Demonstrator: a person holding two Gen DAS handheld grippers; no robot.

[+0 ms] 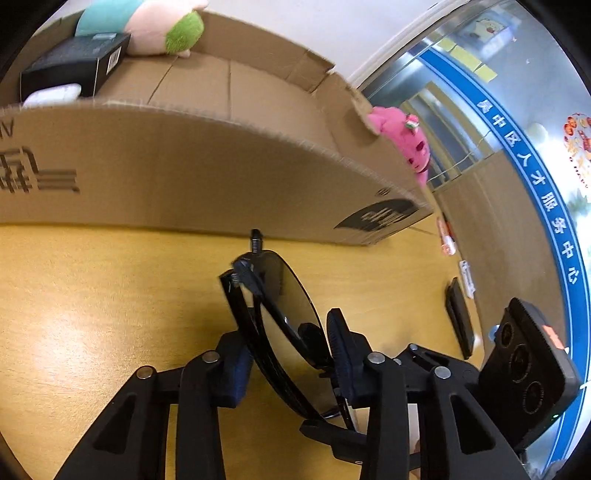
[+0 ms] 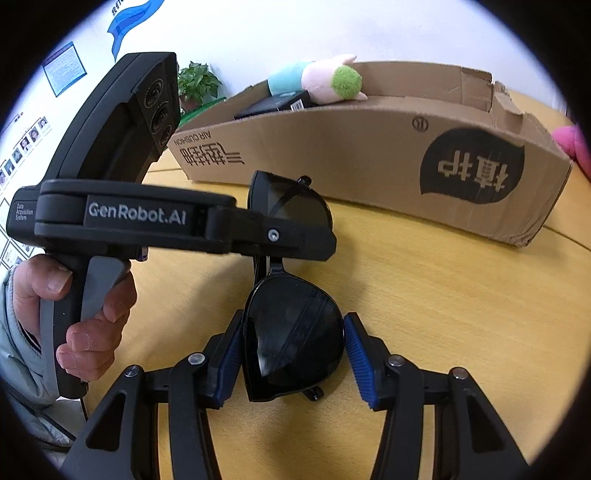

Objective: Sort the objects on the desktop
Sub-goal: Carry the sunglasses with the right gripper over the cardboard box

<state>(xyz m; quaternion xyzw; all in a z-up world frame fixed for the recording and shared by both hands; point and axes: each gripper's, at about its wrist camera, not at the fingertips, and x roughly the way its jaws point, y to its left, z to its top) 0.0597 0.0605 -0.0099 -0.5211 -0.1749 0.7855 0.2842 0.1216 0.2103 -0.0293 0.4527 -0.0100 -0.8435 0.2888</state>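
Black sunglasses [image 1: 284, 314] [image 2: 291, 332] are held above the yellow table [image 1: 92, 314] [image 2: 443, 295], in front of a cardboard box [image 1: 184, 173] [image 2: 369, 162]. My left gripper [image 1: 291, 354] is shut on the sunglasses at the bridge; it shows from the side in the right wrist view [image 2: 295, 240]. My right gripper [image 2: 293, 354] is around the near lens, with its blue pads [image 2: 356, 347] touching or nearly touching the frame. The far lens [image 2: 295, 206] sticks out beyond the left gripper.
The box holds a black carton [image 1: 77, 62] [image 2: 273, 103], a white case [image 1: 55, 94] and a plush toy [image 1: 159, 26] [image 2: 325, 79]. A pink plush [image 1: 406, 140] [image 2: 572, 144] lies past the box's torn end. A dark flat object [image 1: 460, 317] lies on the table at the right.
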